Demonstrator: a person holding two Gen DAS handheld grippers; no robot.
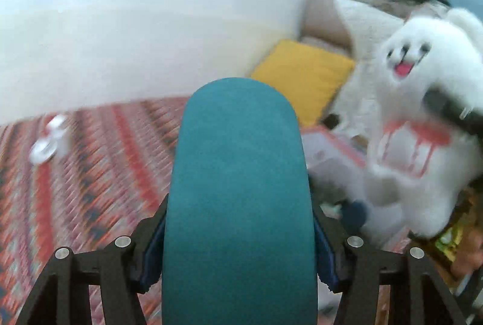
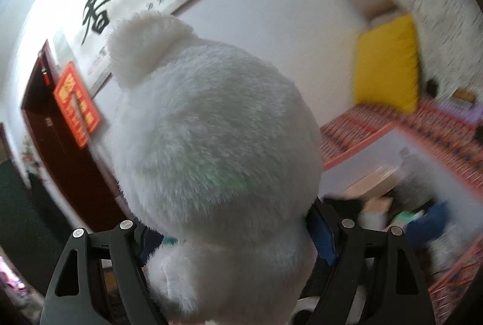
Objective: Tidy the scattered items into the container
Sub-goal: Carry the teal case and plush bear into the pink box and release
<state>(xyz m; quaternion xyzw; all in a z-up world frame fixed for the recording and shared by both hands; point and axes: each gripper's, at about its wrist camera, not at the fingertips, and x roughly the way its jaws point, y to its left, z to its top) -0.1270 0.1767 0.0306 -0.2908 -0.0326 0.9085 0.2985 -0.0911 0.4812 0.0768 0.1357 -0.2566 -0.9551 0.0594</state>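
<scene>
Patterned rug (image 1: 90, 174), white wall. Left gripper (image 1: 238, 249) clamped on teal object (image 1: 238, 174), likely firm between fingers. Right gripper (image 2: 232, 237) clamped on white plush bear (image 2: 211, 143): soft, light; hold at neck.

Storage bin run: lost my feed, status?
Left gripper shut on teal oval pad. Right gripper shut on white plush bear. Clear orange-rimmed bin ahead, unobstructed.

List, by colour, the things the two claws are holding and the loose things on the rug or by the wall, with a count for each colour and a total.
Teal: 1, the oval pad in the left claw
White: 2, the plush toy in the right claw and a small item on the rug
Yellow: 1, the cushion
Total: 4
</scene>
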